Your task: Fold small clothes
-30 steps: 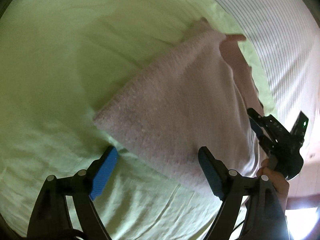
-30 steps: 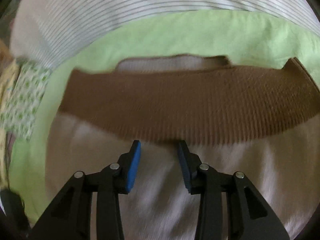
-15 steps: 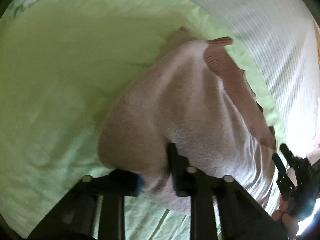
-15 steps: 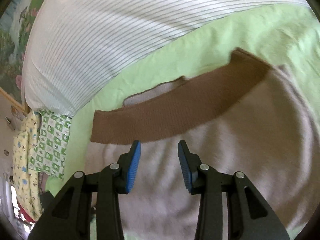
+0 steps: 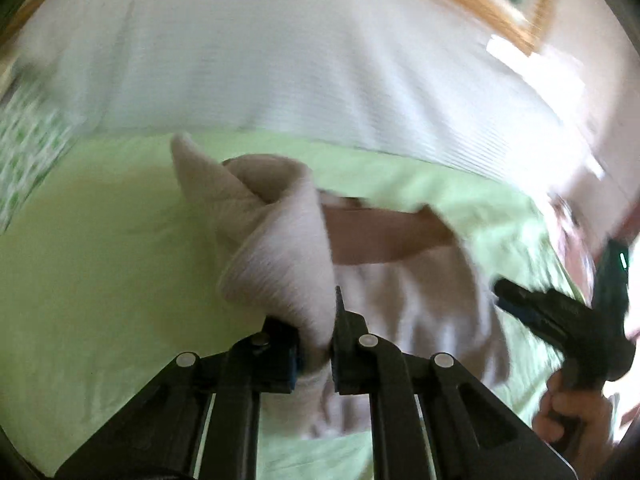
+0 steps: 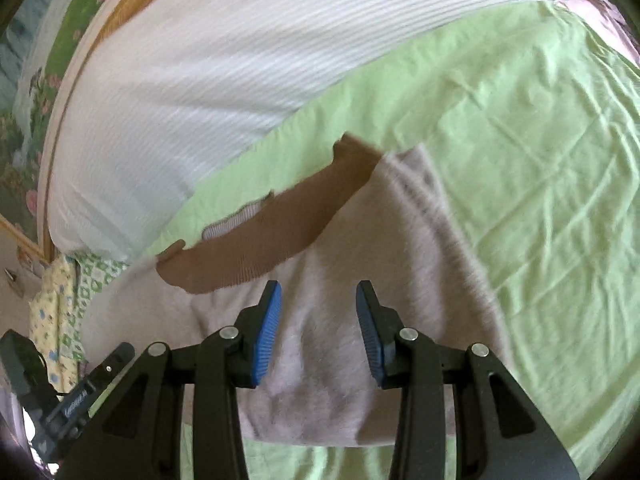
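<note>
Surface: green sheet (image 6: 520, 160), wide bare room right of garment.
Left gripper (image 5: 316, 344): closing, pinching pale garment (image 5: 280, 264) edge.
Right gripper (image 6: 318, 332): half-open, nothing held.

The garment (image 6: 360, 300) is soft, fuzzy knit cloth, pale pinkish-beige, with a finer ribbed brown waistband (image 6: 272, 232). The light green bedsheet (image 6: 540, 160) is thin, matt, creased woven cloth. The right tongs (image 6: 318, 328) are matt black plastic with ridged blue pads (image 6: 268, 332) and shiny metal rivets.
</note>
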